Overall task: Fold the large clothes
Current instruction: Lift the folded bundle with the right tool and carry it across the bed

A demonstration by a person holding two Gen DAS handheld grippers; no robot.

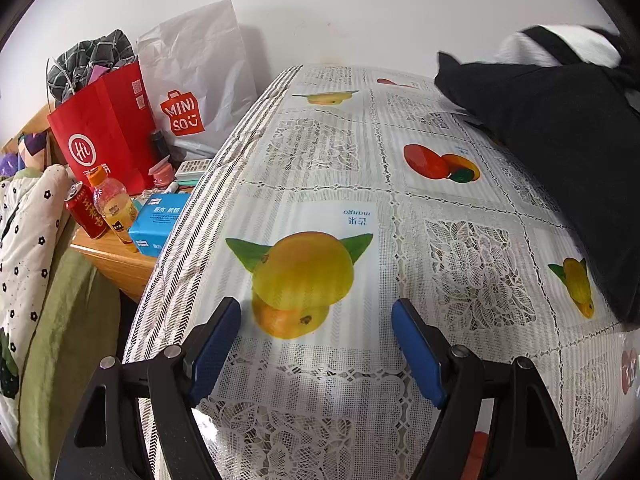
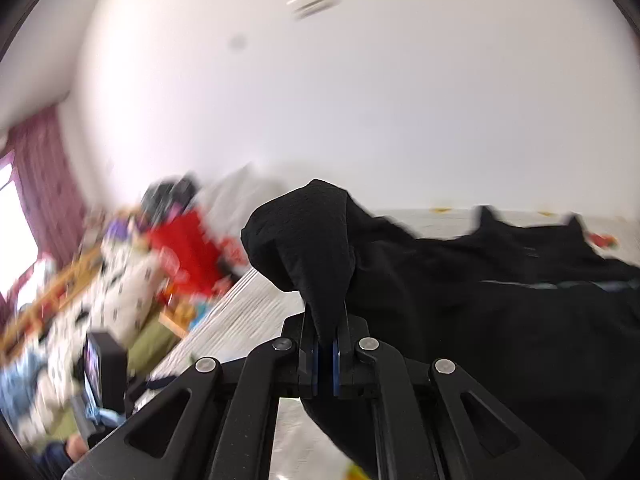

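Fold step under way: my right gripper [image 2: 326, 334] was clamped on a bunched corner of the black garment [image 2: 500, 280], which trailed ahead and right over the tablecloth [image 1: 320, 152]. Left gripper [image 1: 316, 316] hung open, empty. Next, probably: carry that corner across.

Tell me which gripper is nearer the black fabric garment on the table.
Right. The right gripper is shut on a bunched fold of the black fabric garment. The left gripper hangs open over the fruit-print tablecloth, apart from the garment.
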